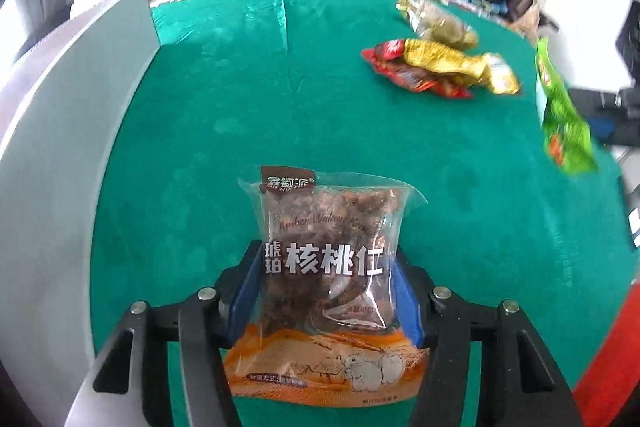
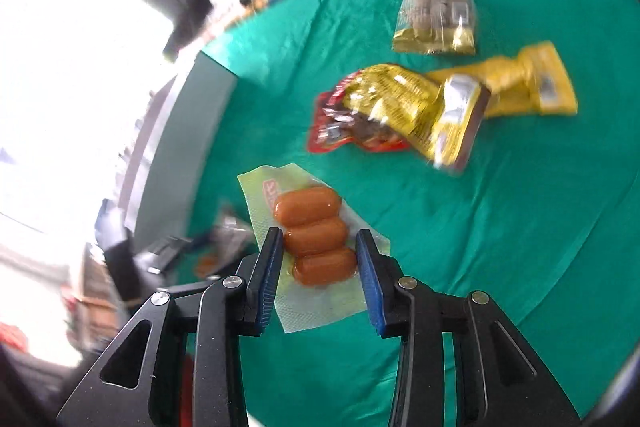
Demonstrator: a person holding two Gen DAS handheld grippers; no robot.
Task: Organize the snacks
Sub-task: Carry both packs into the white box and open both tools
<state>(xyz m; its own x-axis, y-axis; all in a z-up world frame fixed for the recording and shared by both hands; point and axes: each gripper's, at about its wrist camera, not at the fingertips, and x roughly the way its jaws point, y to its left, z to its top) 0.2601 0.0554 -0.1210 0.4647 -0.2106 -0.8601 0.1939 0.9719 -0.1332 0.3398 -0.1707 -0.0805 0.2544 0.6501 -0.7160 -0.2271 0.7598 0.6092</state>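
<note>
In the left wrist view a clear bag of amber walnut kernels [image 1: 328,211], with an orange bottom band, stands up from the green cloth [image 1: 280,87]. My left gripper [image 1: 326,267] is shut on it, a blue pad pressing each side of the bag. In the right wrist view a clear vacuum pack of three orange-brown sausages [image 2: 308,205] sits between the blue pads of my right gripper [image 2: 319,239]. That gripper is shut on the pack's lower half, and the pack hangs above the cloth [image 2: 500,247].
Loose snacks lie further back: a gold and a red packet overlapping [image 1: 440,67] [image 2: 404,107], a yellow packet [image 2: 528,83], a clear-and-gold packet [image 1: 436,23] [image 2: 436,19]. A blurred green packet [image 1: 564,123] is at the right edge. A grey panel [image 1: 60,147] borders the cloth's left.
</note>
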